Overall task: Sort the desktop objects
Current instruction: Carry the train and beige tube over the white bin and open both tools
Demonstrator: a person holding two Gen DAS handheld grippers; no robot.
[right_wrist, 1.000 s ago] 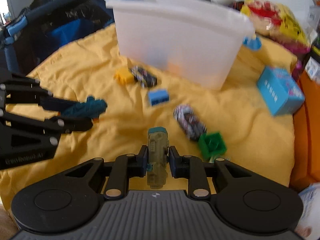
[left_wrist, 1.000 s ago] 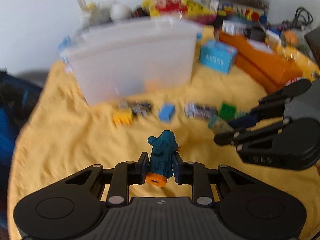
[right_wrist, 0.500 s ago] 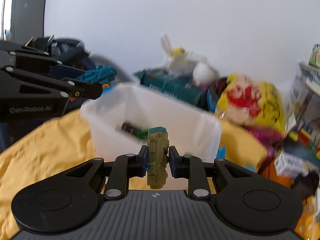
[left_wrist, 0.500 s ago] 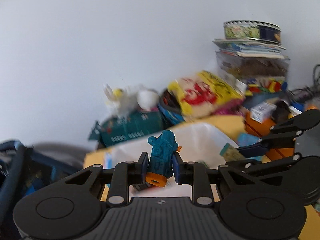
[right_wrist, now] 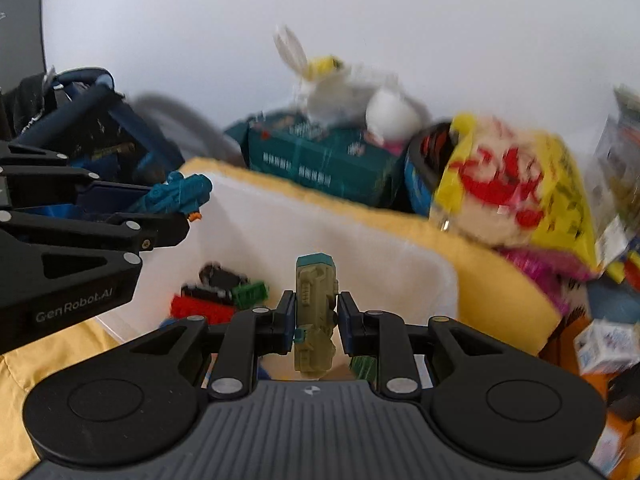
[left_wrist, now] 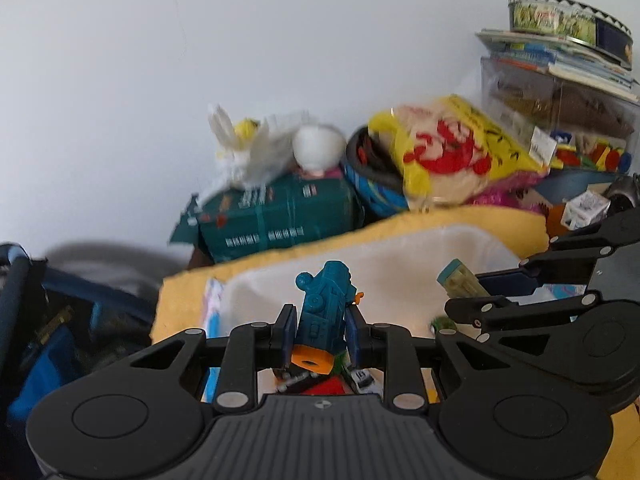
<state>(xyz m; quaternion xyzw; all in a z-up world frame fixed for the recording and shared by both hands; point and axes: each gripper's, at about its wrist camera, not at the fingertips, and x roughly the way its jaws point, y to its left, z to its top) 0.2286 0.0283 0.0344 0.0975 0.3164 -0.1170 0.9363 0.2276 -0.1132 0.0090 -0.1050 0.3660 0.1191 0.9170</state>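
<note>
My left gripper point(left_wrist: 318, 326) is shut on a teal toy train with an orange end point(left_wrist: 324, 312); it also shows from the side in the right wrist view, toy point(right_wrist: 176, 196). My right gripper point(right_wrist: 316, 312) is shut on an olive-green toy vehicle with a teal tip point(right_wrist: 315, 304), seen from the left wrist view as the olive toy point(left_wrist: 460, 280). Both grippers hang over the open white plastic bin point(right_wrist: 360, 248), side by side. Inside the bin lie a red brick point(right_wrist: 200, 310), a green brick point(right_wrist: 250, 294) and a dark toy car point(right_wrist: 222, 276).
The bin stands on a yellow cloth point(right_wrist: 480, 272). Behind it are a dark green box point(left_wrist: 276, 220), a white plush toy point(left_wrist: 256, 148), a yellow and red bag point(left_wrist: 448, 152) and stacked boxes with a round tin point(left_wrist: 568, 20). A blue bag point(left_wrist: 60, 340) lies left.
Both grippers rose from above the cloth and moved forward over the bin, each still holding its toy. The loose toys on the cloth have dropped out of view.
</note>
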